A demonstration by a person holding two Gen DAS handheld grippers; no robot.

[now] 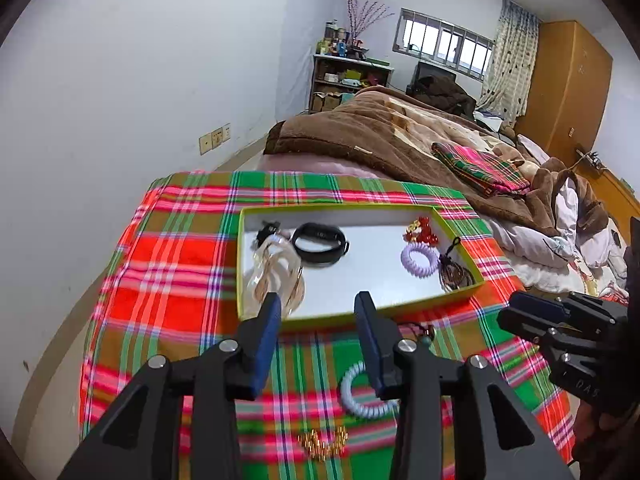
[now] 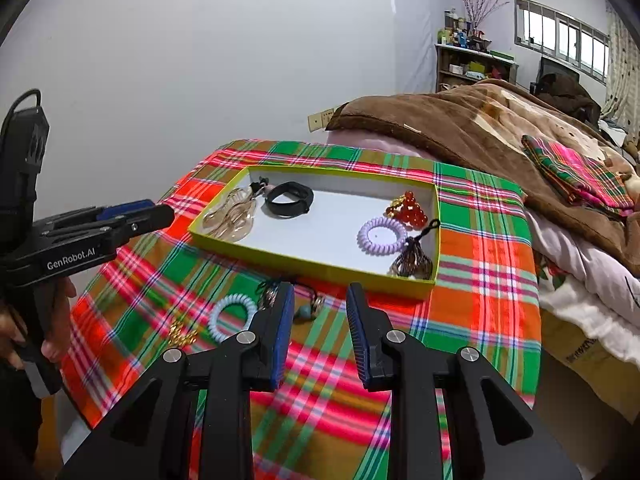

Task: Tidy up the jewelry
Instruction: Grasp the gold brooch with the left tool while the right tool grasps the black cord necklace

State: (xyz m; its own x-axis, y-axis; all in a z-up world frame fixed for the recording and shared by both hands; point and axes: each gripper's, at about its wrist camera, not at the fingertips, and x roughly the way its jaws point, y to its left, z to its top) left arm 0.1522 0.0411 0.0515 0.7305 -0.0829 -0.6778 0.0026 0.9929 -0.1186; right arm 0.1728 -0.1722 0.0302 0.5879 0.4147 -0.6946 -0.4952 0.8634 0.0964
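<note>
Setting: a plaid cloth [image 1: 168, 264] in red, green and pink, spread over the near end of a bed; a brown blanket [image 1: 360, 132] lies behind it, with a folded plaid cloth [image 1: 480, 168] on top.

Tray: a shallow rectangular box [image 1: 260, 211] with yellow-green walls and a pale floor sits on the plaid cloth.
- Left end of the box: a clear glass-like twisted ornament [image 1: 272, 264] with a dark cord, touching the left wall.
- Just beside it: a black wristband [image 1: 318, 240], lying flat.
- Right end, far corner: a red bead bracelet [image 1: 420, 232] with gold-coloured pieces.
- In front of that: a lilac spiral hair tie [image 1: 419, 260].
- Right near corner: a dark beaded tassel pendant [image 1: 454, 272] on a black cord, against the right wall.

Loose items, on the cloth in front of the box:
- A pale blue spiral hair tie [image 2: 232, 316].
- A small heap of gold beads [image 1: 324, 442], nearest the cameras.
- A dark cord with a round bead and metal bits [image 2: 308, 308], just below the box's near wall; details too small to tell.

Grippers:
- Left gripper [image 1: 316, 304]: blue-padded jaws apart, nothing between them, poised above the near left edge of the box. A hand [image 2: 36, 332] holds its grip.
- Right gripper [image 2: 318, 296]: jaws apart, nothing gripped, above the cloth just short of the box's near wall.
</note>
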